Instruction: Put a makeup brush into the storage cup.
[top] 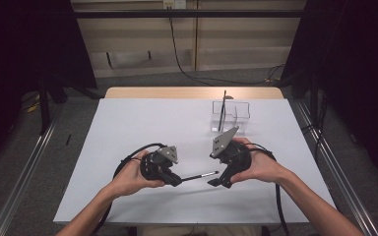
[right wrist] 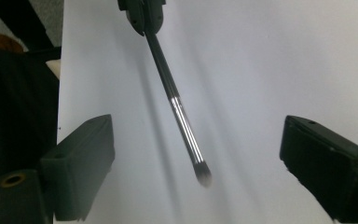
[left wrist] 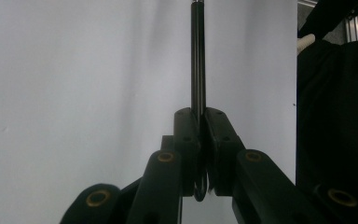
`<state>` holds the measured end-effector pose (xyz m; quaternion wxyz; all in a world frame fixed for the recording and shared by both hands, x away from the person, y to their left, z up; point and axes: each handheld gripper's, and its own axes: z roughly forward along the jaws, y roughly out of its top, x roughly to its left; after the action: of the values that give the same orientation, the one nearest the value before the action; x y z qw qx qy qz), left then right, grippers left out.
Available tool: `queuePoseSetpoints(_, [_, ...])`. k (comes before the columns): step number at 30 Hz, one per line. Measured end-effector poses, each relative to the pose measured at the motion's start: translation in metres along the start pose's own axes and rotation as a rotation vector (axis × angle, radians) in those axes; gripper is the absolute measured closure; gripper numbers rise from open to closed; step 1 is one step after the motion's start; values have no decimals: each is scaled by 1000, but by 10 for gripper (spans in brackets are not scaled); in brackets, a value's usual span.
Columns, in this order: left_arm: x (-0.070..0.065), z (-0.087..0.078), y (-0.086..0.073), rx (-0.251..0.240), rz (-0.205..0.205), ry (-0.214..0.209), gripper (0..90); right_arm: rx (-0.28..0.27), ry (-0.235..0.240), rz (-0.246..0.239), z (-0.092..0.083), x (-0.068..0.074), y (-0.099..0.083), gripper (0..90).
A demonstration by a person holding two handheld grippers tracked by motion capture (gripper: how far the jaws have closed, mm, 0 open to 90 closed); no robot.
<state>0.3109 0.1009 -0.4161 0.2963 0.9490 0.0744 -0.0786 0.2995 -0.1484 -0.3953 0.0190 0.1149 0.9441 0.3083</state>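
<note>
— While the left gripper (top: pixel 177 180) is clamping its jaws tight on the black handle of the makeup brush (top: pixel 200 175), what is worrying you most?

— The brush is hanging out level over the white table (top: pixel 128 128), low in the middle of the high view, and only one end is being pinched. In the left gripper view the pads are meeting on a thin round shaft, so it is likely pivoting or rolling at the slightest knock.

— And the right gripper (top: pixel 215 181)?

— Its jaws are standing wide apart with nothing pressed between them. In the right gripper view the brush (right wrist: pixel 179 116) is running down from the top of the frame, and its bristle tip is floating between the two pads without touching either. If that hand is closing off-centre, one pad is going to hit the metal ferrule first and lever the brush out of the other grip.

— Anything else in the way?

— The clear plastic holder (top: pixel 230 118) is sitting in the upper right of the table, well apart from both hands, with another dark stick standing in it. I judge a dropped brush is rolling toward the near edge rather than toward that holder.
</note>
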Motion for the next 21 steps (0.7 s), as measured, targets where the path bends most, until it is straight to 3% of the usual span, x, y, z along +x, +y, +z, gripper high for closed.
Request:
queuePoseSetpoints(5, [1, -5, -6, -25, -14, 6, 841, -53, -22, 28, -4, 1, -9, 19])
queuePoseSetpoints(11, [2, -10, -14, -47, -36, 14, 841, -91, -18, 62, -5, 3, -18, 31])
queuePoseSetpoints(14, [2, -13, -18, -58, -42, 21, 841, -154, -31, 79, -12, 4, -22, 30])
queuePoseSetpoints(21, [4, -21, -24, -123, -70, 29, 841, -221, -55, 117, -23, 8, -34, 33])
